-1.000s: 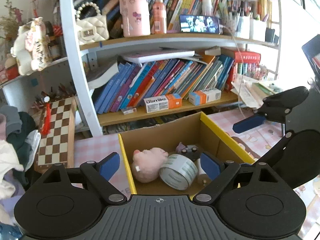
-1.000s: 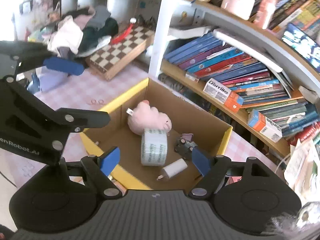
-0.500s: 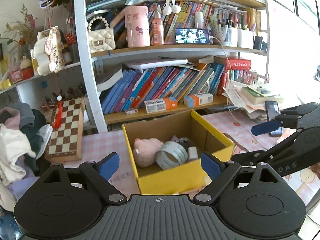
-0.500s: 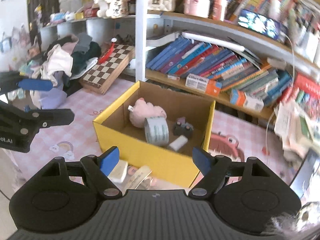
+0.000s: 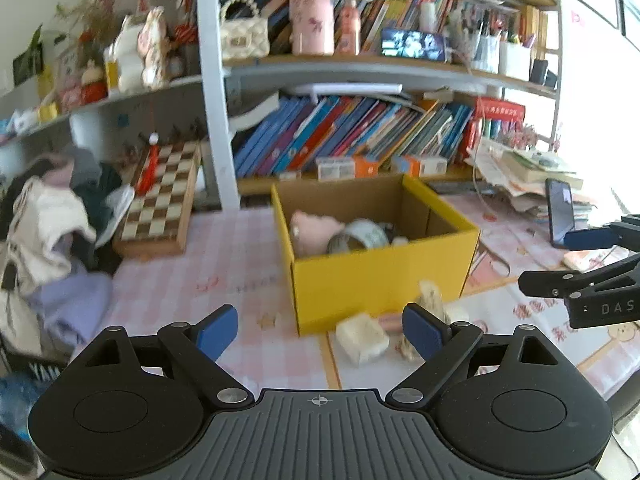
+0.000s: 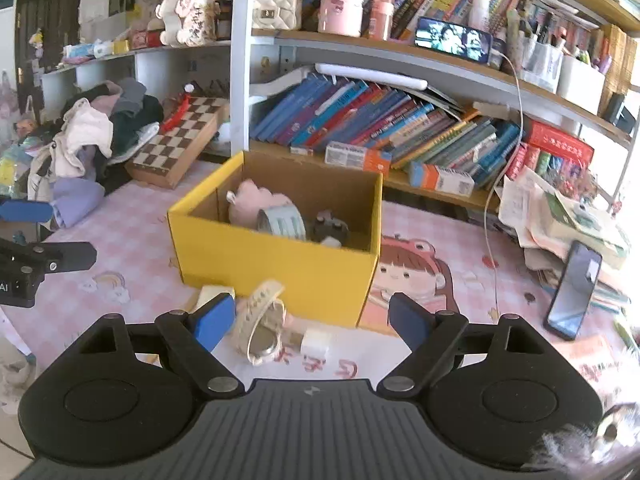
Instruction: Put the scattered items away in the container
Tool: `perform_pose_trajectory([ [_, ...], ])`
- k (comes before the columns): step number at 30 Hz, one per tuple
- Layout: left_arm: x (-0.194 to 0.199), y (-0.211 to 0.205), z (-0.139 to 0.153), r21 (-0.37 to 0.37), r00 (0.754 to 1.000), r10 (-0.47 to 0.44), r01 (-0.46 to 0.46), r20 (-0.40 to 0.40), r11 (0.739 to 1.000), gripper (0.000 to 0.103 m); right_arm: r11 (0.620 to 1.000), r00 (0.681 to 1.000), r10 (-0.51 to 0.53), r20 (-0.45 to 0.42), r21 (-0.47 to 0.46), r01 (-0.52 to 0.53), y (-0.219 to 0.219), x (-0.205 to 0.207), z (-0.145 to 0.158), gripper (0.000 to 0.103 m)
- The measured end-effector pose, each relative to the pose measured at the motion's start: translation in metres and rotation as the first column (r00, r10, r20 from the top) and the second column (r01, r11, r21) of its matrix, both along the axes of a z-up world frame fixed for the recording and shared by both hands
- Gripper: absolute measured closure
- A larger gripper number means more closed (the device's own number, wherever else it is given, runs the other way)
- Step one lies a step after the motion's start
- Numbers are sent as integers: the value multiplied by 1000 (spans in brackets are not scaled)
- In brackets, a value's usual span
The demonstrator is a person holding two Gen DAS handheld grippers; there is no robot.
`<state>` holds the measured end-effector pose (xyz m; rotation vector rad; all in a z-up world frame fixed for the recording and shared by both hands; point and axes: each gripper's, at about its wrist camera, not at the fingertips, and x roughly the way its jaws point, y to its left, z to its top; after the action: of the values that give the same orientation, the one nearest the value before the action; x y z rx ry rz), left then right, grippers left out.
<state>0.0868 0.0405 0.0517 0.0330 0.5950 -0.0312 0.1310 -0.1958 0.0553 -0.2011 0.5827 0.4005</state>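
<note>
A yellow cardboard box [image 5: 380, 276] [image 6: 280, 264] stands on the pink table and holds a pink plush [image 6: 252, 200], a tape roll [image 6: 282, 222] and a dark toy [image 6: 330, 228]. In front of the box lie a cream watch [image 6: 260, 320], a white charger plug [image 6: 316, 342] and a pale block [image 5: 362, 338]. My left gripper [image 5: 320, 330] is open and empty, back from the box. My right gripper [image 6: 308, 318] is open and empty, just above the watch and the plug. Each gripper also shows in the other's view, the right one [image 5: 588, 256] and the left one [image 6: 32, 236].
A bookshelf [image 6: 400, 128] full of books runs behind the box. A chessboard [image 5: 164, 200] and a clothes pile [image 5: 48, 216] lie at the left. A phone [image 6: 574, 290] and a stack of papers [image 6: 560, 208] lie at the right.
Both grippers have pulled back and up from over the box. The box now shows whole from the front, and the loose items in front of it have come into view.
</note>
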Motion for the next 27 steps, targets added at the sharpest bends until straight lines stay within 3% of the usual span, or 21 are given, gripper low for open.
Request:
perform_pose_trajectory([
  [16,-32,-13,-44,-3,997,23,-23,-74,1000,11,999,994,-17,-103,-46,13,16,-38,-57,19],
  [27,-39,-24,-60,6,994,6,-5,-107,1000,11,996,994,-44,-100,-81,36,20,-54,-74,19],
])
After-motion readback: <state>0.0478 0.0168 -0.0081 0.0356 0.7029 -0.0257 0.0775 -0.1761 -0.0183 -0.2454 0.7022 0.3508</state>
